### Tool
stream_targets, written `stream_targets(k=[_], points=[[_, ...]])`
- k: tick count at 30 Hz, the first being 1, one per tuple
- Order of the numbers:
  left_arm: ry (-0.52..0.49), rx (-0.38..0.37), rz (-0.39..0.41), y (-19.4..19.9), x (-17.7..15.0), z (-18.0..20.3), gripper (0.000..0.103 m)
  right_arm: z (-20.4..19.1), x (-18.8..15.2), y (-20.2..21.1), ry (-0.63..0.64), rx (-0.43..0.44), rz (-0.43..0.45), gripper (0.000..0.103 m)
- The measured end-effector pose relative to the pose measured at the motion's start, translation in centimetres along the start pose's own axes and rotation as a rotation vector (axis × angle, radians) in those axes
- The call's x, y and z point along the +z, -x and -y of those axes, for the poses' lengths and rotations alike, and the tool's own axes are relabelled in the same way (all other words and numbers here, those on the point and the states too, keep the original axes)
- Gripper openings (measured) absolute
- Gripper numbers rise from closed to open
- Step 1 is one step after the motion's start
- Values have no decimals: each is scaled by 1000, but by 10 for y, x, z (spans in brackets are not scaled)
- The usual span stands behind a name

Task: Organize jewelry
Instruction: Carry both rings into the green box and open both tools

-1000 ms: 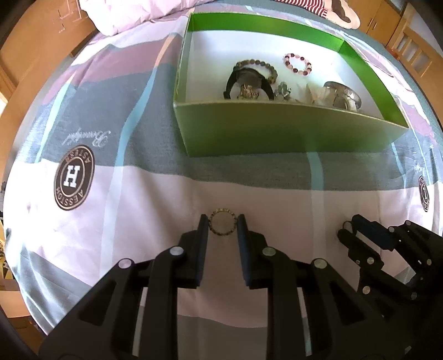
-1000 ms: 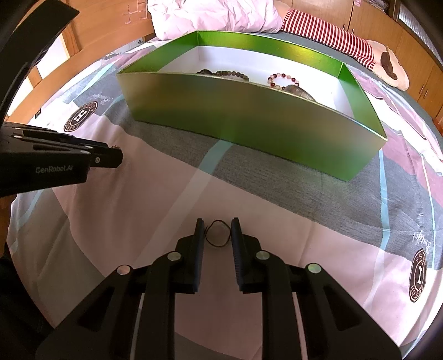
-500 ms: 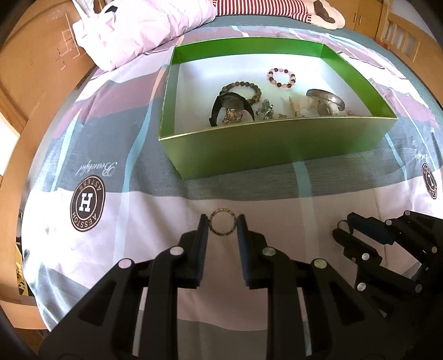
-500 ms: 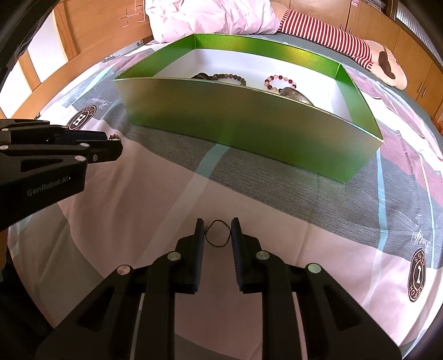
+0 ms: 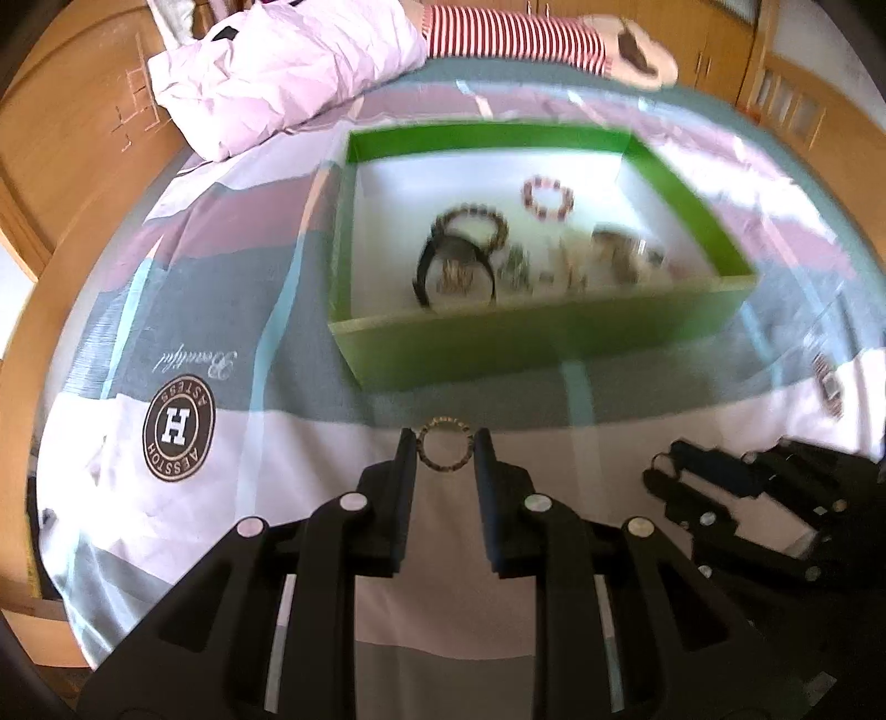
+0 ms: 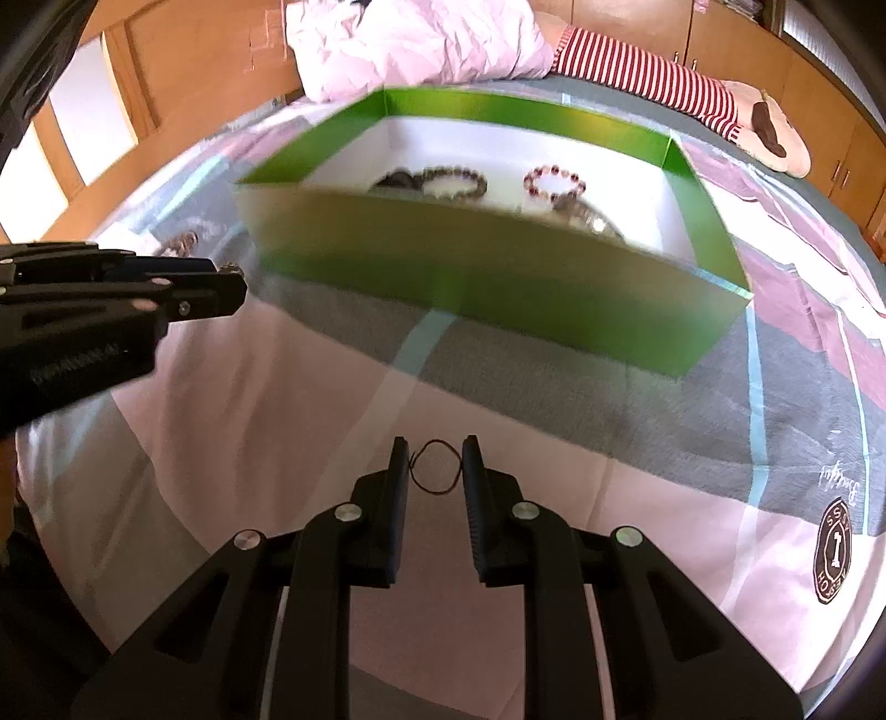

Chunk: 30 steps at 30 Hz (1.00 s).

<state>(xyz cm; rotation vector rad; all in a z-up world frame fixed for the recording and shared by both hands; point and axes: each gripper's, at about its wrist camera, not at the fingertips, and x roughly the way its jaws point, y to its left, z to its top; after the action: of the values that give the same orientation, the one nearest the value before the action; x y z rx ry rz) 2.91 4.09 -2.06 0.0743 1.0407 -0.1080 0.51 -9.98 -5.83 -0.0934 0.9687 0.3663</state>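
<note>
My left gripper [image 5: 444, 445] is shut on a small beaded ring bracelet [image 5: 444, 426] and holds it above the bedspread, short of the green box [image 5: 531, 338]. My right gripper [image 6: 436, 462] is shut on a thin dark cord loop [image 6: 436, 482], also above the bed. The box has a white floor and holds several bracelets: a brown bead one [image 5: 470, 221], a red and white one [image 5: 547, 198] and a dark band [image 5: 454, 266]. The left gripper also shows at the left of the right wrist view [image 6: 227, 291], and the right gripper at the lower right of the left wrist view [image 5: 662, 471].
The box stands on a bed with a pink, grey and white patterned cover [image 5: 194, 343]. A pink pillow [image 5: 288, 72] and a red striped soft toy [image 5: 515, 33] lie behind the box. Wooden bed frame [image 5: 50, 183] and cupboards surround the bed.
Both grippers have risen with their pieces still held. The views now look down more steeply into the box, which appears smaller and farther, with motion blur.
</note>
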Motion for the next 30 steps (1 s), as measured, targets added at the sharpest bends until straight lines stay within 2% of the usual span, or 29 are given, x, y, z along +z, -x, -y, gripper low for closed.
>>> stream_targets(k=[2,7,11,13,20,25,30], points=[[53,-50,38,15,14,-17,21,5,7,13,-26,24,34,19],[149,-70,149,32,49,-50,21,29,39,46,-126,78,139,19],[197,-93,128,11,67,-60,21,44,69,52,-152,33,180,19],[207,-114,104,-3,73,-59,21,53,85,44,-163,12,173,19],[157,-83,76,-40,84,-41,21,84,117,3,-212,-44,131,19],[130,-46,47,-60,84,-40,21,107,126,-34,-236,-80,55,19],[115,-54,38,-62,80,-35,22,109,121,-56,-247,-112,13,20]])
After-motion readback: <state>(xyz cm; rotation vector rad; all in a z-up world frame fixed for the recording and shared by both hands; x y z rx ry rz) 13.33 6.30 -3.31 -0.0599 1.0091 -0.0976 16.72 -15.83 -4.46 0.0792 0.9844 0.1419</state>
